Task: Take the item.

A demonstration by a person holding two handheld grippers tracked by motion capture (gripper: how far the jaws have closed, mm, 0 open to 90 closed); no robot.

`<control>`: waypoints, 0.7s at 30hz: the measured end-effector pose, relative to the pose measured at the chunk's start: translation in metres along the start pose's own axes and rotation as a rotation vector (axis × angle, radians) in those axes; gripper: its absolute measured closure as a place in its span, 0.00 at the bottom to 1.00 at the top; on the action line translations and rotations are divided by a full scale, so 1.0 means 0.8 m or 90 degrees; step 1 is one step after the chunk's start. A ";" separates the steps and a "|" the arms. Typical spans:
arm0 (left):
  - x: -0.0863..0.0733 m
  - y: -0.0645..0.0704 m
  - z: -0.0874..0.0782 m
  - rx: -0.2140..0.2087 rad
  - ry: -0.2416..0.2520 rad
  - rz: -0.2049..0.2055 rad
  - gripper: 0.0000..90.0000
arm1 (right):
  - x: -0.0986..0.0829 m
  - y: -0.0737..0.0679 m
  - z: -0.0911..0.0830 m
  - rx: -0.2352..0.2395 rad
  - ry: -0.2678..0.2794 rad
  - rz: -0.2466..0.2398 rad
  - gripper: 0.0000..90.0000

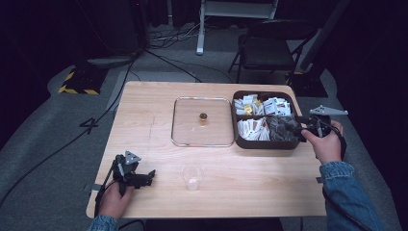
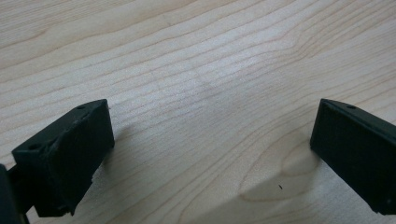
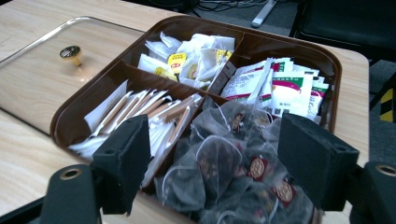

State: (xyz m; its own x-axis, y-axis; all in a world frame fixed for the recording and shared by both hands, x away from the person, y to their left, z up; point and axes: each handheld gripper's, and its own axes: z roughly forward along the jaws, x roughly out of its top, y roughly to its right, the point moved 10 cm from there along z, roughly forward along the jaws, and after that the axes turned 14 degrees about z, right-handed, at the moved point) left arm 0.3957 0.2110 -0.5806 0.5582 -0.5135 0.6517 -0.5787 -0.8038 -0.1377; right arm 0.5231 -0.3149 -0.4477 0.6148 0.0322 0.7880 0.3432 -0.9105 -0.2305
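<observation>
The right gripper (image 3: 212, 161) has its jaws spread wide apart with nothing between them, poised over the near compartment of the brown box (image 3: 93, 88) — the one heaped with clear mesh tea bags (image 3: 224, 158) bearing small round red-and-gold tags, their print too small to read. Beside them lie long white and brown sachets (image 3: 149, 112); farther back, white packets with yellow labels (image 3: 187, 58) and white packets with green and red bands (image 3: 280, 86), all illegible. The glass lid (image 1: 202, 122) with its gold knob (image 3: 71, 52) lies flat left of the box. The left gripper (image 2: 212, 144) — jaws likewise wide apart and empty — rests low over the bare wooden table (image 2: 196, 60), near a clear plastic cup (image 1: 192, 177).
</observation>
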 end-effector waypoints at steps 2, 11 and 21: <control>0.000 0.000 0.000 0.000 0.000 0.000 0.00 | 0.001 0.000 0.008 0.000 -0.005 0.007 0.30; 0.000 0.000 0.000 0.000 0.000 0.000 0.00 | -0.008 0.003 0.047 -0.021 -0.036 0.015 0.36; 0.000 0.000 0.000 0.000 0.000 0.000 0.00 | -0.034 0.016 0.069 -0.032 -0.080 0.039 0.48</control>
State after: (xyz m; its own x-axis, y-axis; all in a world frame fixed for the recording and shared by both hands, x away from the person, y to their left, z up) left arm 0.3957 0.2111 -0.5806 0.5581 -0.5141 0.6514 -0.5790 -0.8036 -0.1381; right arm 0.5502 -0.3044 -0.5034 0.7185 0.0250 0.6951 0.2691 -0.9315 -0.2447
